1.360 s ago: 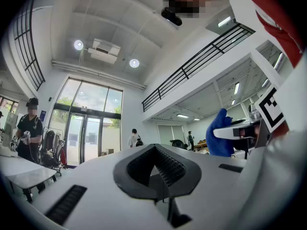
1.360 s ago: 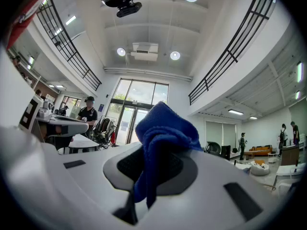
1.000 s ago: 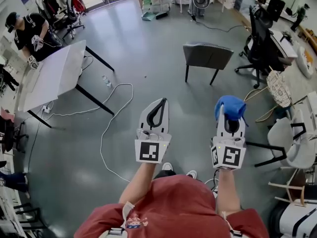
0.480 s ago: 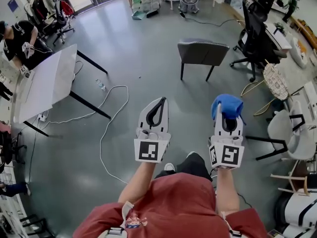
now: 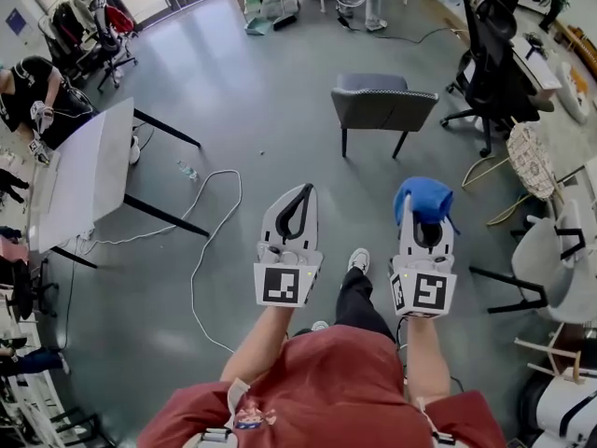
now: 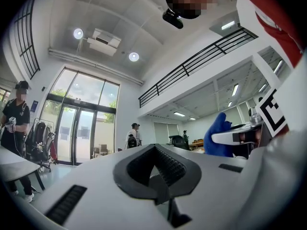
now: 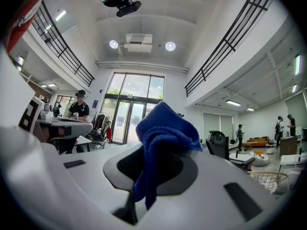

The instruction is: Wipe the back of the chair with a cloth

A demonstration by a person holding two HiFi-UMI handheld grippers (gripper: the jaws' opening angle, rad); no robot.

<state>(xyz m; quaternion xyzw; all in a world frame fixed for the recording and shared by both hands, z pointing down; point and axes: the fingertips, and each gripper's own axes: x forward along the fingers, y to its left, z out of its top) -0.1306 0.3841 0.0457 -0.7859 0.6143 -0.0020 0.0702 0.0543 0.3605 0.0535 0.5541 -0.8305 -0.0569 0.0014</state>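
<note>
A dark grey chair [image 5: 381, 106] on thin black legs stands on the floor ahead, its back towards me, well beyond both grippers. My right gripper [image 5: 424, 203] is shut on a bunched blue cloth [image 5: 423, 198], which bulges over the jaw tips in the right gripper view [image 7: 160, 143]. My left gripper [image 5: 300, 194] is shut with nothing in it; its jaws meet at the tip [image 6: 156, 164]. The blue cloth [image 6: 218, 135] also shows at the right of the left gripper view. Both grippers are held side by side at waist height.
A white table [image 5: 79, 171] stands at the left with a white cable [image 5: 210, 222] looping over the floor beside it. A black office chair [image 5: 490, 59] and desks are at the right, white chairs [image 5: 560, 278] nearer right. People stand at the far left.
The view has advanced a little: the grey chair sits slightly nearer and my leg has stepped forward between the grippers. Both grippers keep their pose and hold.
</note>
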